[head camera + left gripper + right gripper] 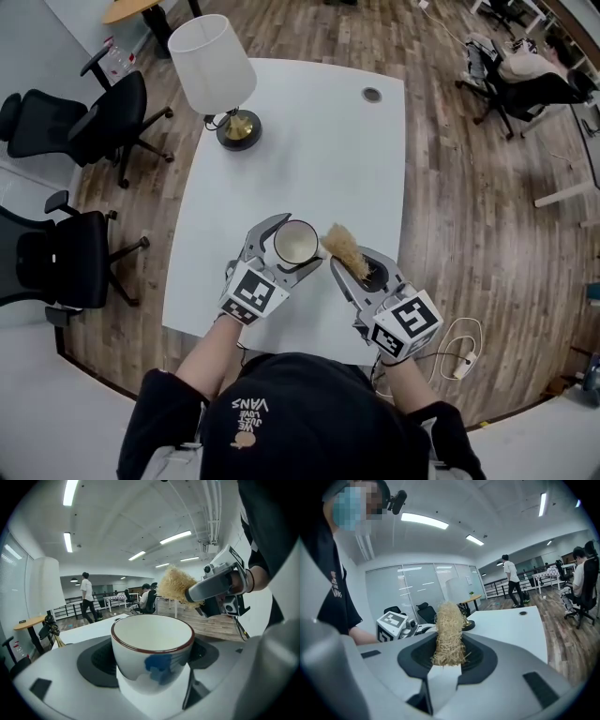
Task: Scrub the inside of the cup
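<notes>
A white cup (296,243) with a dark red rim and a blue mark sits between the jaws of my left gripper (290,249), which is shut on it above the white table (309,141). In the left gripper view the cup (152,651) fills the middle, its inside bare. My right gripper (364,267) is shut on a straw-coloured scrubber (343,249), whose tuft points at the cup's right side without entering it. The scrubber (449,637) stands upright in the right gripper view, and the same scrubber (176,585) shows beyond the cup's rim in the left gripper view.
A table lamp (217,77) with a white shade stands at the table's far left. A cable hole (372,95) is at the far edge. Black office chairs (89,122) stand left of the table. A white cable (459,352) lies on the wooden floor at the right.
</notes>
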Action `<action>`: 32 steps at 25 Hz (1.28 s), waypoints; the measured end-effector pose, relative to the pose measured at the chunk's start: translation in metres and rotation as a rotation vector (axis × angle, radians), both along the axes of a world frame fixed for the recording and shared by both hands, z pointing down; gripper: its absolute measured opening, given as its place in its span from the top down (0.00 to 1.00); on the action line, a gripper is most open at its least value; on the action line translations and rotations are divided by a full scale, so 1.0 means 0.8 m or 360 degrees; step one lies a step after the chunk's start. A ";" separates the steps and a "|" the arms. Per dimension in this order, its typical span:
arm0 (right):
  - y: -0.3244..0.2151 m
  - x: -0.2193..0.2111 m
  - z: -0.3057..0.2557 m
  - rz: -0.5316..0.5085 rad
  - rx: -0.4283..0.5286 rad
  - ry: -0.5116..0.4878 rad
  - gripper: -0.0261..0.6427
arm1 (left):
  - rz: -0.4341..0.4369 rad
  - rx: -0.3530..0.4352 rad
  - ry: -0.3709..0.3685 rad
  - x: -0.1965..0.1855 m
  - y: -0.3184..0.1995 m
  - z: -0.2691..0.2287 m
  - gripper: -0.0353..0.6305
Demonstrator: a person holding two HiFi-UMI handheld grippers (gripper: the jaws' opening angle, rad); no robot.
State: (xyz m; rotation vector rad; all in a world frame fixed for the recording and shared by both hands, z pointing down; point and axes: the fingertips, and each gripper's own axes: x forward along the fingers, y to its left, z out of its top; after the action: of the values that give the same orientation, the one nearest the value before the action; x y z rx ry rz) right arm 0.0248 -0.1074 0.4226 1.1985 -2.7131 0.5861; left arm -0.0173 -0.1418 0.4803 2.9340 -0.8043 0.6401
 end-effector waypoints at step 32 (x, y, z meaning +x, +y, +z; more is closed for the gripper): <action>0.041 -0.061 0.018 -0.0543 -0.0299 0.0457 0.81 | 0.0248 0.0468 -0.0671 -0.009 0.052 -0.019 0.34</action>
State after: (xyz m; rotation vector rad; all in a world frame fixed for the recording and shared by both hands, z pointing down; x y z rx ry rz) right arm -0.0240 -0.0742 0.4368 0.6925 -2.4728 0.5571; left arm -0.0246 -0.1001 0.4651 3.1941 -0.7542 1.2889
